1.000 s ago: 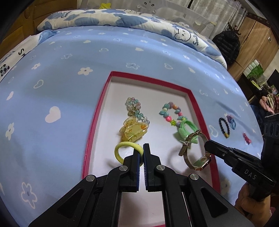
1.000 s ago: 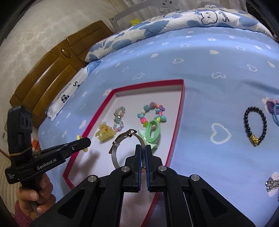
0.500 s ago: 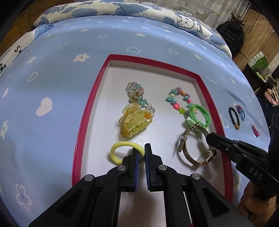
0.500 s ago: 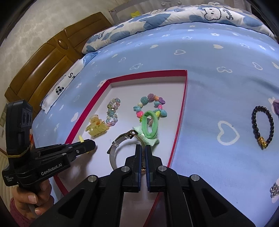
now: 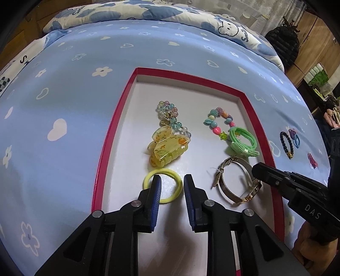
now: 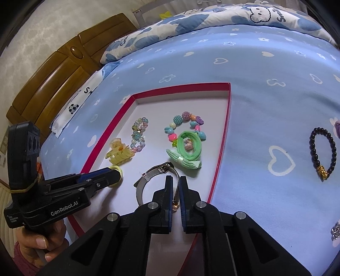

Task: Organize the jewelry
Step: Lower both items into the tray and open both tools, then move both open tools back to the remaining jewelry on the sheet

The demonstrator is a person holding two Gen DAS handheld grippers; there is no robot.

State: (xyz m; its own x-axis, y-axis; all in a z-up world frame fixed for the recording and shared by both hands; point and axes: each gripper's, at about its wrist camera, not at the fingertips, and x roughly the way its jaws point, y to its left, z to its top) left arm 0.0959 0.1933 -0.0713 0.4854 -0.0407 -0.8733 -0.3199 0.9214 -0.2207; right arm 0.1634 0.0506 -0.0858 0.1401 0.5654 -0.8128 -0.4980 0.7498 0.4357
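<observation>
A red-rimmed box (image 5: 110, 135) with a white floor lies on the blue bed. In it are a yellow hair tie (image 5: 170, 178), a yellow claw clip (image 5: 167, 148), a pastel bead bracelet (image 5: 167, 112), a colourful bead bracelet (image 5: 218, 123), a green hair tie (image 5: 242, 140) and a metal watch (image 5: 235, 184). My left gripper (image 5: 171, 180) is open, its jaws astride the yellow hair tie (image 6: 116, 169), which lies on the box floor. My right gripper (image 6: 175, 180) has slightly parted jaws around the watch band (image 6: 153, 172).
Outside the box, on the sheet to the right, lie a black bead bracelet (image 6: 323, 152), a purple and blue hair tie (image 5: 294, 137), a pink item (image 5: 312, 160) and a silver piece (image 6: 335, 231). A wooden headboard (image 6: 53, 74) and a pillow (image 6: 191, 19) are at the far side.
My left gripper has lowered the yellow hair tie onto the box floor and opened off it. My right gripper has set the watch down and its jaws have parted slightly.
</observation>
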